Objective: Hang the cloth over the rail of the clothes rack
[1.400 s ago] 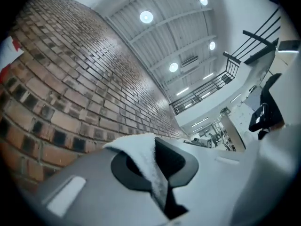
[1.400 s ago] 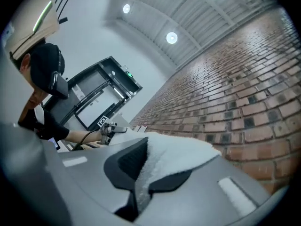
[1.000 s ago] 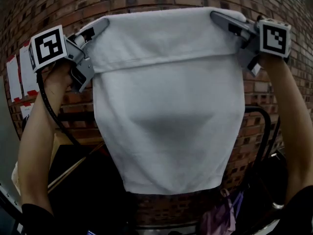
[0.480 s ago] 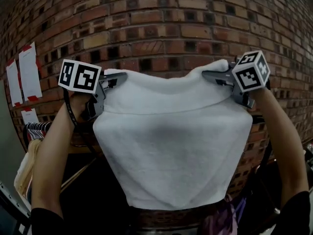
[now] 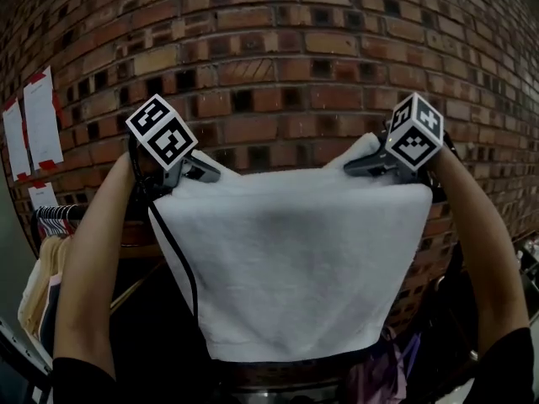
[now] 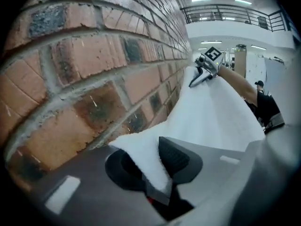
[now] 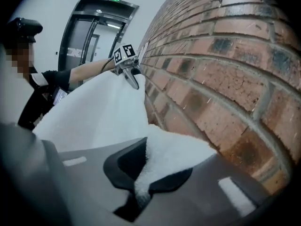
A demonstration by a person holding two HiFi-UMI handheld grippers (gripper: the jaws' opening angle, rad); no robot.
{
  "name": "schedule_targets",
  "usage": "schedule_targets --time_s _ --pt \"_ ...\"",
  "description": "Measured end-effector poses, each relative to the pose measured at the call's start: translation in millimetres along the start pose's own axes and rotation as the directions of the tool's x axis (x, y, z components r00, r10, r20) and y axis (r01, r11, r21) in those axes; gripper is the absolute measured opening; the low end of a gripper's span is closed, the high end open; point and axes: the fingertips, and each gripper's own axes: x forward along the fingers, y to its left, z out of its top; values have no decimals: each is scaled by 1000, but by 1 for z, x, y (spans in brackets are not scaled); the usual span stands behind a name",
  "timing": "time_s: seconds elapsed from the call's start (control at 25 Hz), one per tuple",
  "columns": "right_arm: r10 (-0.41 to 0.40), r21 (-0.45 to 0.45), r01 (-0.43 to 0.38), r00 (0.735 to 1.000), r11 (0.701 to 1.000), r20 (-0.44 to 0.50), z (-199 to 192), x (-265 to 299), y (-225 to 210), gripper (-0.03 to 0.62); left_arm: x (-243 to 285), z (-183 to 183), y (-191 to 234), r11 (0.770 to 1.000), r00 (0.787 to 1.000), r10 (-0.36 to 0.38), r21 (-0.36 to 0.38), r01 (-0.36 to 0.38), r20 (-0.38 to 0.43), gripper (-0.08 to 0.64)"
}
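A white cloth (image 5: 295,259) hangs in front of the brick wall, its top edge level between my two grippers. The left gripper (image 5: 206,171) is at its top left corner. In the left gripper view the jaws (image 6: 150,161) are opening: a ribbed pad (image 6: 175,157) shows bare, and the cloth corner (image 6: 141,154) still lies between them. My right gripper (image 5: 358,165) is shut on the top right corner, the pads pinching it (image 7: 146,168). No rail shows under the cloth's top edge, so I cannot tell whether it lies on one.
The brick wall (image 5: 278,66) stands right behind the cloth. Clothes on hangers (image 5: 55,225) hang at the lower left, papers (image 5: 38,120) are stuck to the wall above them. A black cable (image 5: 181,259) droops from the left gripper. Coloured fabric (image 5: 379,373) lies below.
Both grippers have come down and inward with the cloth. The folded-over flap along its top no longer shows, and the top edge now runs flat between them.
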Motion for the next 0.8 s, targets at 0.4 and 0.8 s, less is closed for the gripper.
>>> schedule_targets --time_s 0.4,0.8 --pt "-36 77 33 999 996 39 -16 -8 -17 189 4 -8 -25 972 971 -233 3 234 59 371" --pt "-84 67 94 987 993 -133 -48 0 -23 189 15 -62 -17 954 938 -291 -134 269 -188 449"
